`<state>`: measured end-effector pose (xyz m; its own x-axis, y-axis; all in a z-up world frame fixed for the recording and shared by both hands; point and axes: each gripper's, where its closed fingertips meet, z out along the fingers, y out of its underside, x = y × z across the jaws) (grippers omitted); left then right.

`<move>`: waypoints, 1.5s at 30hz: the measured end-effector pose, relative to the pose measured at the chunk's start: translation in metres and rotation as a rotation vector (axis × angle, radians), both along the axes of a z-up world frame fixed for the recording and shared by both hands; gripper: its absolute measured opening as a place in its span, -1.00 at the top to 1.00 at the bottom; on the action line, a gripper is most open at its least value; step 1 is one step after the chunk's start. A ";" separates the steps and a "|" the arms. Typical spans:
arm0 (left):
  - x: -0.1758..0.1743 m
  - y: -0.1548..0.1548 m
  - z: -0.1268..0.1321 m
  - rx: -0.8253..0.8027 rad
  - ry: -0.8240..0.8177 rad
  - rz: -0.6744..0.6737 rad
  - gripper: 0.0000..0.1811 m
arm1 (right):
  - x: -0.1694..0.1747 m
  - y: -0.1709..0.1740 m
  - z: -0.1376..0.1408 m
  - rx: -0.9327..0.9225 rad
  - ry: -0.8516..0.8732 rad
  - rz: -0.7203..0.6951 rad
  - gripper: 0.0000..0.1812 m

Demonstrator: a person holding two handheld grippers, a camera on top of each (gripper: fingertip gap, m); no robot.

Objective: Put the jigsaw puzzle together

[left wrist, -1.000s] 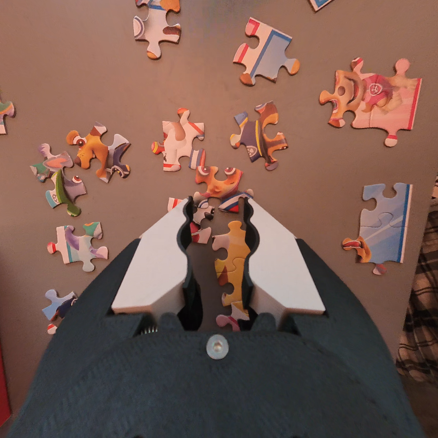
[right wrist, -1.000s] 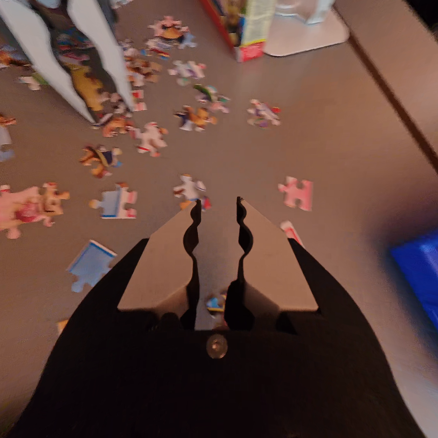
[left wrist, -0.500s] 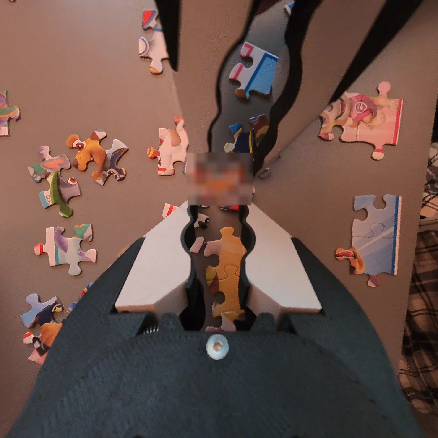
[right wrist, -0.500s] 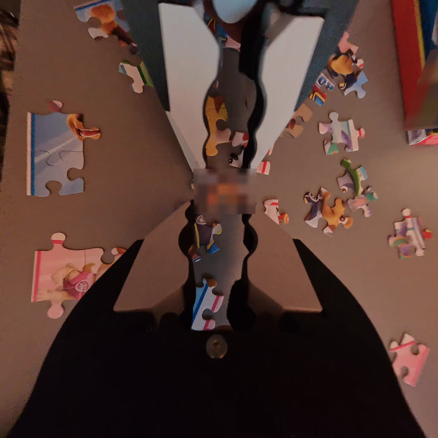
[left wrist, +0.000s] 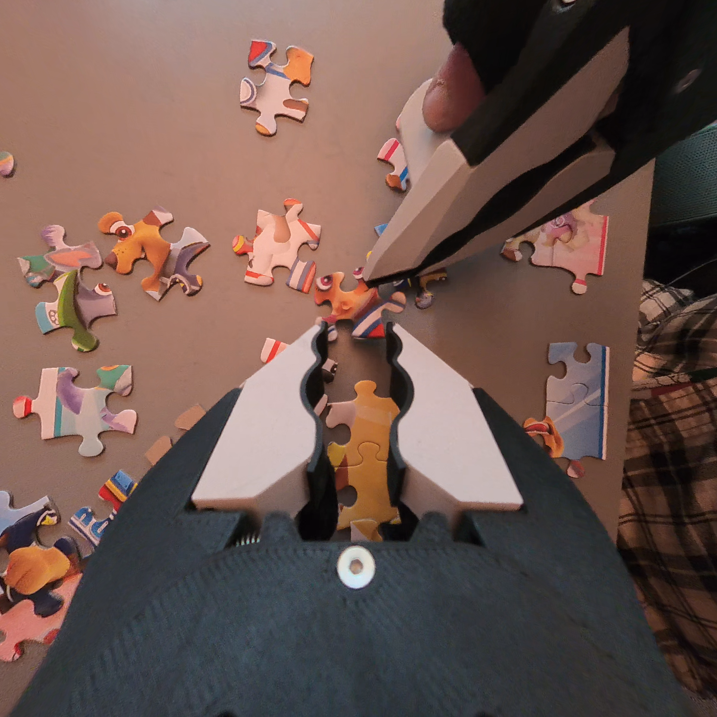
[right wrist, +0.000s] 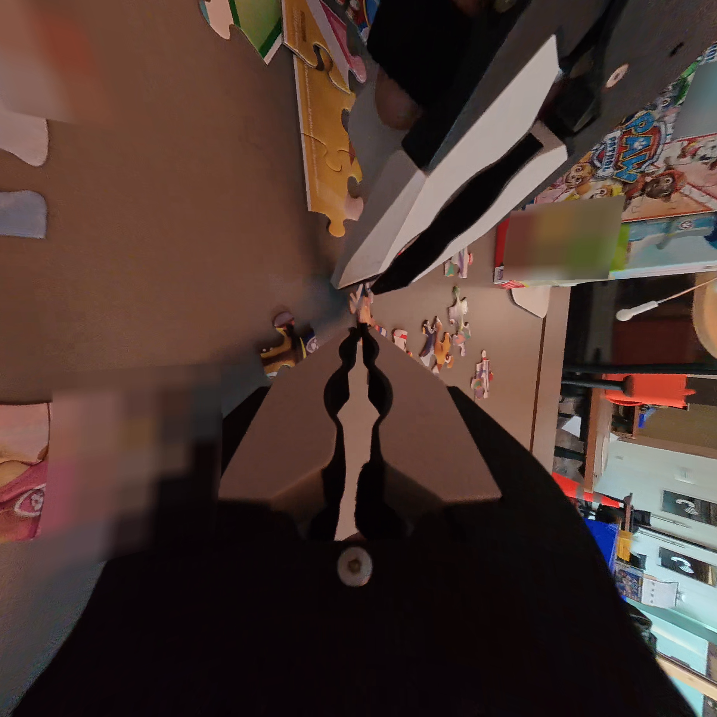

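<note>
1. Left wrist view: a grey-brown surface [left wrist: 155,97] carries scattered jigsaw pieces.
2. The left gripper [left wrist: 355,333] hovers spread and empty above a joined yellow section [left wrist: 364,454].
3. The right gripper [left wrist: 368,277] reaches in from the upper right, its tips pinching the edge of an orange dog-face piece [left wrist: 347,300], tilted beside a white-and-red piece [left wrist: 279,248].

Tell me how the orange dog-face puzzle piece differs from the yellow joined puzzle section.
The orange dog-face puzzle piece is single; the yellow joined puzzle section shows a seam. The right gripper appears to pinch the orange one's edge; the yellow one lies ungripped under the open left gripper. Both are on the table.
</note>
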<state>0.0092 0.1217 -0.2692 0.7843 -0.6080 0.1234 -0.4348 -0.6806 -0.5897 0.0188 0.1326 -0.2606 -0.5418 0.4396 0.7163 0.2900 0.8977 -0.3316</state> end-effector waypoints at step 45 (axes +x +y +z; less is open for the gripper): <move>0.058 -0.016 0.070 0.753 0.766 -0.201 1.00 | 0.074 -0.048 0.083 -0.032 0.333 -0.125 1.00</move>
